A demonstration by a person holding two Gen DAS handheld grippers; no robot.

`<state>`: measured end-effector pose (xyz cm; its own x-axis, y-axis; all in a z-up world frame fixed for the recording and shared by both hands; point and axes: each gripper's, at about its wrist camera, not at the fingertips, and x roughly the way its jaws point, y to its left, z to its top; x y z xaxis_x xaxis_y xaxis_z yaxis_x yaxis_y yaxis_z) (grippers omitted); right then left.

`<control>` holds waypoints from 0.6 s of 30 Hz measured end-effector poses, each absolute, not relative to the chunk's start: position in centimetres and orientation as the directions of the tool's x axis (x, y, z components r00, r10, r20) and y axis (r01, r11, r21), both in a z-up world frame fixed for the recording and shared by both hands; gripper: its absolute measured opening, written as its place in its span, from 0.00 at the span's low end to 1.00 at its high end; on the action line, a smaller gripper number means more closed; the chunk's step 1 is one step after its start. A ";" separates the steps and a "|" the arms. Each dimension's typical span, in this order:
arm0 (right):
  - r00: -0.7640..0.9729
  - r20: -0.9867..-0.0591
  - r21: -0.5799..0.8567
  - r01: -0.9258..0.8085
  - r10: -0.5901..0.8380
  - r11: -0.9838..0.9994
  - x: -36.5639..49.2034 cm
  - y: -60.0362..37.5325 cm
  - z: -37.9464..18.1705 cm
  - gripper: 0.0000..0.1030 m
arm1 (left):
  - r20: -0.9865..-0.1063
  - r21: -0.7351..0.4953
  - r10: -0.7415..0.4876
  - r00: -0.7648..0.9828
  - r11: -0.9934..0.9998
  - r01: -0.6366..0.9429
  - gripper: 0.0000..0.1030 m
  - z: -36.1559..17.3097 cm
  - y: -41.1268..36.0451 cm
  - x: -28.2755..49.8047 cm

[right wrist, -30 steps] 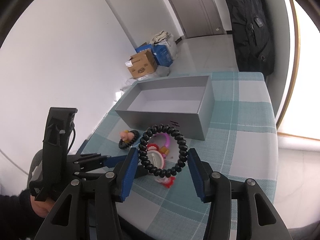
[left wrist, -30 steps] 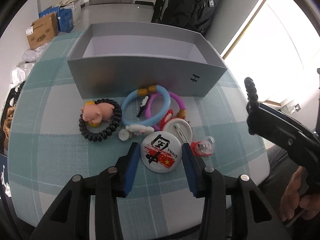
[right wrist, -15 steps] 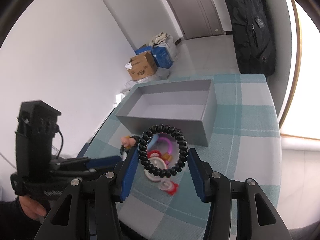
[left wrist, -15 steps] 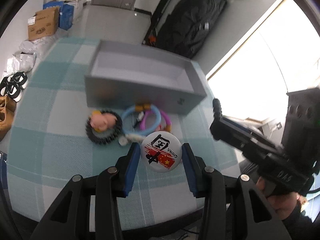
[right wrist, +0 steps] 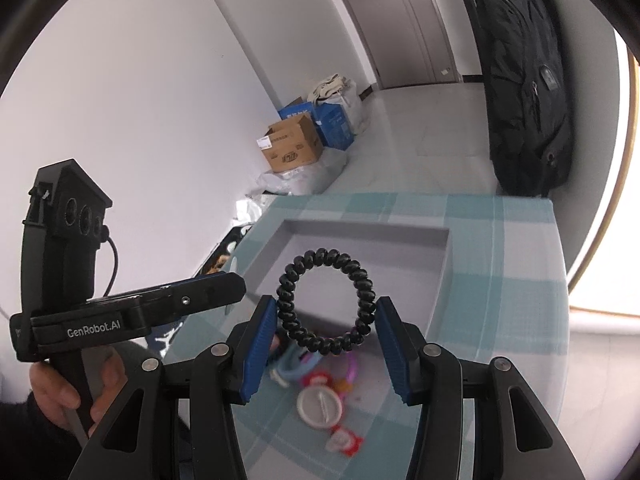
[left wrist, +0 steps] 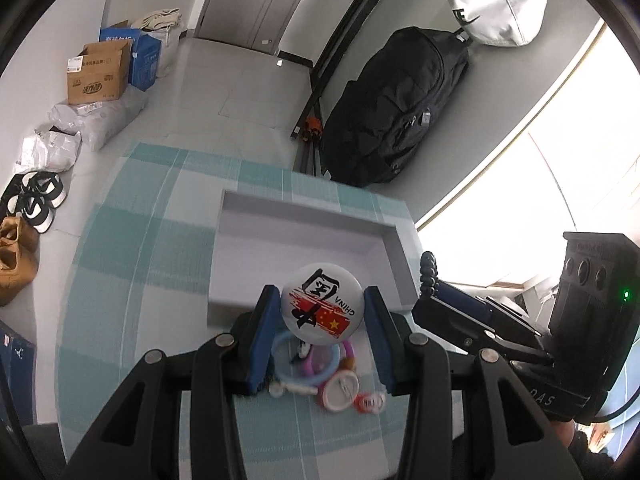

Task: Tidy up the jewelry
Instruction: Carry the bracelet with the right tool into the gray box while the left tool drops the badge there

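Observation:
My left gripper (left wrist: 322, 320) is shut on a round white China badge (left wrist: 322, 301) and holds it in the air above the near wall of the grey box (left wrist: 404, 264). My right gripper (right wrist: 326, 334) is shut on a black spiral hair tie (right wrist: 326, 306), held above the near end of the box (right wrist: 440, 276). The box interior looks empty. On the checked tablecloth below lie a blue ring (left wrist: 308, 376), a pink ring (left wrist: 350, 354), a white round badge (right wrist: 320, 406) and a small red charm (right wrist: 344, 440). The left gripper also shows in the right wrist view (right wrist: 236, 286).
The round table with teal checked cloth (left wrist: 132, 264) drops off just beyond the box. A black backpack (left wrist: 396, 104) leans on the wall behind. Cardboard boxes (left wrist: 100, 74), bags and shoes (left wrist: 16, 252) lie on the floor at the left.
My left gripper has lifted the China badge off the table and carried it up toward the box. My right gripper, still holding the hair tie, has moved closer over the box.

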<state>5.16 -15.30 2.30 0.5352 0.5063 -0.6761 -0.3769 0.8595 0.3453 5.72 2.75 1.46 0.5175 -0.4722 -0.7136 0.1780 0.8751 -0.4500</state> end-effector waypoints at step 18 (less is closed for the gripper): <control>0.494 -0.721 0.359 -0.335 0.486 0.872 11.0 -15.0 -0.2 0.49 | -0.742 -0.481 -0.501 0.446 0.861 0.166 0.36 -1.4 2.5 11.0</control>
